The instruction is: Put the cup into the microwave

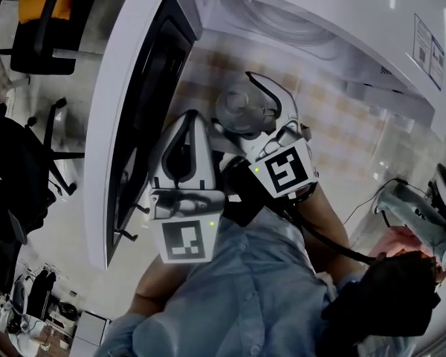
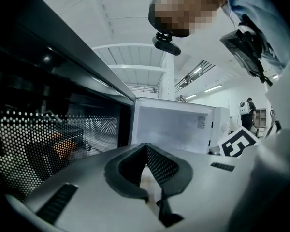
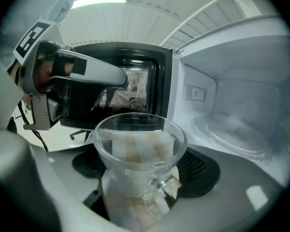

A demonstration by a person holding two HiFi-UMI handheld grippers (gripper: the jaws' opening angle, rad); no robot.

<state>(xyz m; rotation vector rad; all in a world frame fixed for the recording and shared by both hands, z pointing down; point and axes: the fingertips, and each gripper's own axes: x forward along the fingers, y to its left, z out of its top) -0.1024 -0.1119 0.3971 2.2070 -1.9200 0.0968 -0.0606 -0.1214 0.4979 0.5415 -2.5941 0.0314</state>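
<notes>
Glass cup sits upright between your right gripper's pads, which press its sides, just in front of the open microwave. Your left gripper's jaws are closed together on nothing, beside the swung-out door.

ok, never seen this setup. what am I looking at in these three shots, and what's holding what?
No robot arm here: a person holds a hand-held gripper in each hand. The head view is from a camera on the person's head, looking down; the two gripper views are from cameras riding on each gripper, looking along its jaws. The right hand-held gripper has its jaws closed on a clear glass cup in front of a white microwave whose door stands open. The left hand-held gripper is shut and empty, near the door. A checked cloth covers the surface there.
</notes>
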